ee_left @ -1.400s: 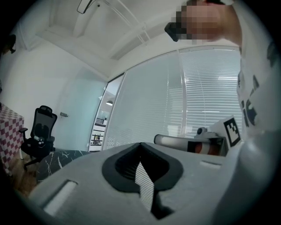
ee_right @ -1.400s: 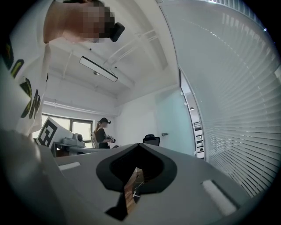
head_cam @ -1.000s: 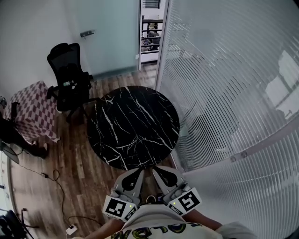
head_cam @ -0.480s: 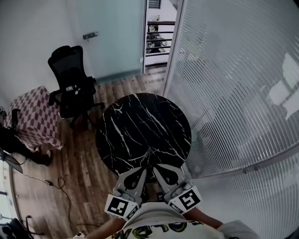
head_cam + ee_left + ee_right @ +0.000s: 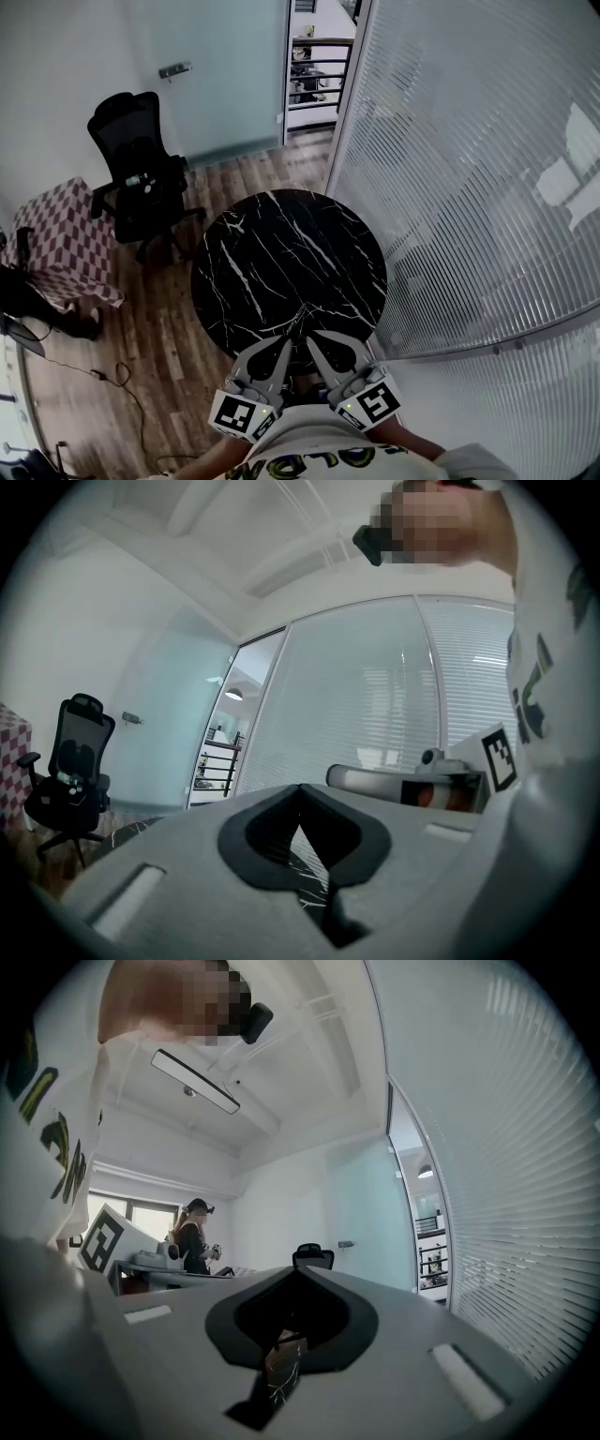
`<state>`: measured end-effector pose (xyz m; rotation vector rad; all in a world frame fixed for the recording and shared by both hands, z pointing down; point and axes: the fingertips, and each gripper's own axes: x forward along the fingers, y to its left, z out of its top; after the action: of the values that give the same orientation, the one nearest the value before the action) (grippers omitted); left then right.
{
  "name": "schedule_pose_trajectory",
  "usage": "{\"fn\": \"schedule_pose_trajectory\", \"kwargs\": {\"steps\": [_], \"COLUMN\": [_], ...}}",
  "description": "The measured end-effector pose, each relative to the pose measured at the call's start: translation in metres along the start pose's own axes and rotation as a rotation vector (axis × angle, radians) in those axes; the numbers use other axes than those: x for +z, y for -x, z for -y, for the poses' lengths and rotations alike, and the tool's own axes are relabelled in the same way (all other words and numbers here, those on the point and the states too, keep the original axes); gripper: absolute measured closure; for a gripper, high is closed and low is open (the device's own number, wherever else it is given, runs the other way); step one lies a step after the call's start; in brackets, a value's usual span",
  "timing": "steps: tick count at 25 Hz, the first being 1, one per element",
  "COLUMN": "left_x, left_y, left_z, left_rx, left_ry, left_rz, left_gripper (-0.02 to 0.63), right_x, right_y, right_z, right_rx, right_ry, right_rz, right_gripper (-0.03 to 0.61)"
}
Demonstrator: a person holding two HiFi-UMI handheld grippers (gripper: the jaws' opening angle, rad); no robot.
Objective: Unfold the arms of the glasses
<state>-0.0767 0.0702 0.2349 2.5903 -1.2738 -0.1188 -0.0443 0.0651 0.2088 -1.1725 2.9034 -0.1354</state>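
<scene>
No glasses show in any view. The round black marble table (image 5: 281,253) carries nothing that I can see. My left gripper (image 5: 284,340) and right gripper (image 5: 311,338) are held side by side close to my chest, their tips just over the table's near edge. Both point level toward the table. In the left gripper view the left gripper (image 5: 300,787) has its jaws closed together with nothing between them. The right gripper view shows the right gripper (image 5: 298,1272) the same way, jaws meeting and empty.
A black office chair (image 5: 141,178) stands on the wood floor left of the table, with a checked-cloth table (image 5: 61,244) beyond it. A glass wall with blinds (image 5: 469,187) runs close along the right. A cable (image 5: 112,394) lies on the floor. A person (image 5: 195,1237) stands far off.
I have moved forward with both grippers toward the round table; their tips now reach over its near edge. Both grippers stay shut and side by side.
</scene>
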Motion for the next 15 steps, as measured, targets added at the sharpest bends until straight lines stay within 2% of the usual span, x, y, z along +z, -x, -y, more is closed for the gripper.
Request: {"fn": "schedule_pose_trajectory", "kwargs": {"steps": [15], "left_x": [0.001], "left_y": [-0.066], "left_z": [0.014], "left_rx": [0.001], "left_ry": [-0.002], "left_rz": [0.004], "left_gripper": [0.611], "right_x": [0.004], "right_y": [0.005], "right_z": [0.064], "right_rx": [-0.02], "right_ry": [0.008], "right_rz": [-0.004], "right_gripper": [0.577]}}
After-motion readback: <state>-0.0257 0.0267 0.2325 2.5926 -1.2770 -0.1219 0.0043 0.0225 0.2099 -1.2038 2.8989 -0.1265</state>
